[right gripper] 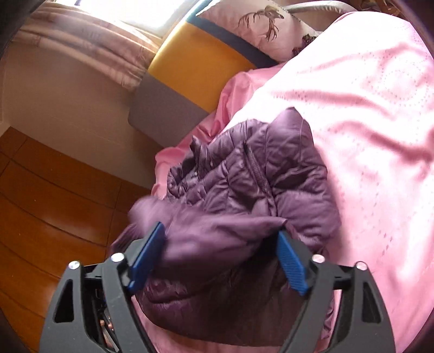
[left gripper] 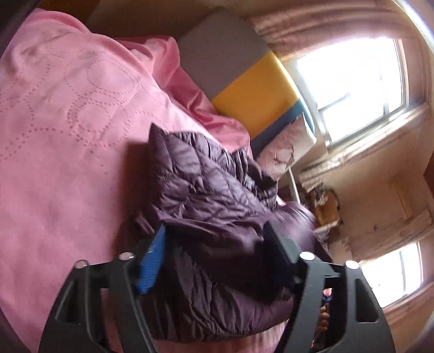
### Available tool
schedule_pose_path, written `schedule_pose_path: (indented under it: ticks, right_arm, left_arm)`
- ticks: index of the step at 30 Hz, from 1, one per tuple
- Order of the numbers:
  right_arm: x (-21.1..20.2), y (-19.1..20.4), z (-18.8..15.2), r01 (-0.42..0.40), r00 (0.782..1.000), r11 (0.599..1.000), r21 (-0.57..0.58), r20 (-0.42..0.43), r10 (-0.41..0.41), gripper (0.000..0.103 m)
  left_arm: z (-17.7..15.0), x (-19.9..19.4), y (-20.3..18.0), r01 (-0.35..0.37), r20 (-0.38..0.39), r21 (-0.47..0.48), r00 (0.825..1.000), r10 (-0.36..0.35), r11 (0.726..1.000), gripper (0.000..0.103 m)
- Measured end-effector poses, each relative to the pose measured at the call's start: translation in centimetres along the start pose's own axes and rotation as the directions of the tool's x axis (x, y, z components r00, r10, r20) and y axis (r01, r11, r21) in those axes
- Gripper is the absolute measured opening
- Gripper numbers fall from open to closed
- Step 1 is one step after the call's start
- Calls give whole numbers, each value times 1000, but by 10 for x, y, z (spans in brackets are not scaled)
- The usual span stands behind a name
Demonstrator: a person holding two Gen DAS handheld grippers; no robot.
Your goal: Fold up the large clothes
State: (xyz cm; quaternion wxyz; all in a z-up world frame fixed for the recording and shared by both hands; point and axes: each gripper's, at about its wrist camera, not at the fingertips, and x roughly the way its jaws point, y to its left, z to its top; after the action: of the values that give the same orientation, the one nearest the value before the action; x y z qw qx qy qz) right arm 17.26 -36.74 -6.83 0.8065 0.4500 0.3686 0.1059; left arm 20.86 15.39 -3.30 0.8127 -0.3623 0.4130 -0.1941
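A dark purple quilted puffer jacket (left gripper: pixel 206 195) lies bunched on a pink bedspread (left gripper: pixel 67 122). My left gripper (left gripper: pixel 214 239) is open, its jaws wide apart on either side of a fold of the jacket. The jacket shows in the right wrist view (right gripper: pixel 244 190) too, crumpled near the bed's edge on the pink bedspread (right gripper: pixel 366 122). My right gripper (right gripper: pixel 222 239) is open, its blue pads (right gripper: pixel 291 263) straddling a blurred flap of the jacket. Neither gripper pinches the fabric.
A grey, yellow and blue headboard (left gripper: pixel 244 81) stands behind the bed, with a deer-print pillow (right gripper: pixel 260 24) against it. Bright windows (left gripper: pixel 350 89) and curtains line the wall. The wooden floor (right gripper: pixel 40 203) lies beside the bed's edge.
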Motion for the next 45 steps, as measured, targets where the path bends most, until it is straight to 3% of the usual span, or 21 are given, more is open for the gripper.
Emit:
schedule_pose_path:
  ticks: [1,5,10,12,17,20,26,34,36,38,39,40,41,43,45]
  right_arm:
    - [-5,0,0,6,1000,1000,-7,21,-6,95]
    - [-24,-5,-12,44,998,997,-59,57,-41,96]
    - [-22,-28,-55,140,990,985,-97,-13,-142,94]
    - [-14,-32,-69,180,982,976,-120,-41,-186,83]
    - [-14,-32,-89,206,976,967,-151,-34,-213,38]
    - [-24,-33,-94,189,980,971,-143,-36,-196,28]
    - [-58,-36,-116,176,978,968,-182,-77,-192,26]
    - [-122,-47,-171,171,959,952,-255,-178,-220,26]
    - [-130,-45,-175,180,956,944,-277,-179,-234,33]
    - [-135,-38,-172,205,954,929,-308,-148,-259,45]
    - [-135,-34,-166,217,956,923,-319,-124,-267,49]
    - [-138,-28,-162,229,958,916,-331,-90,-272,61]
    - [-141,-23,-160,239,960,909,-342,-59,-275,71]
    - [-145,-11,-153,250,963,895,-370,2,-268,77]
    - [-142,0,-148,250,965,889,-385,27,-260,83]
  left_arm:
    - [2,-6,4,3,22,-8,1000,-3,1000,77]
    - [2,-17,18,-26,42,7,999,26,1000,79]
    - [-33,9,32,-45,-98,80,994,52,996,79]
    - [-46,22,33,-43,-149,93,987,57,995,62]
    - [-60,20,23,-61,-146,162,986,85,985,27]
    - [-65,11,19,-57,-148,189,985,86,980,19]
    - [-89,-14,15,-46,-167,230,982,86,972,17]
    - [-162,-81,18,-57,-205,248,973,110,967,17]
    - [-175,-96,7,-115,-175,304,969,173,946,24]
    - [-179,-104,-5,-171,-129,365,964,232,915,44]
    - [-175,-106,-15,-210,-81,400,962,262,892,63]
    - [-171,-109,-19,-232,-49,416,960,277,879,75]
    - [-167,-111,-28,-261,3,448,957,290,855,76]
    - [-161,-111,-41,-320,68,502,941,333,803,81]
    - [-155,-104,-51,-407,145,545,907,396,733,81]
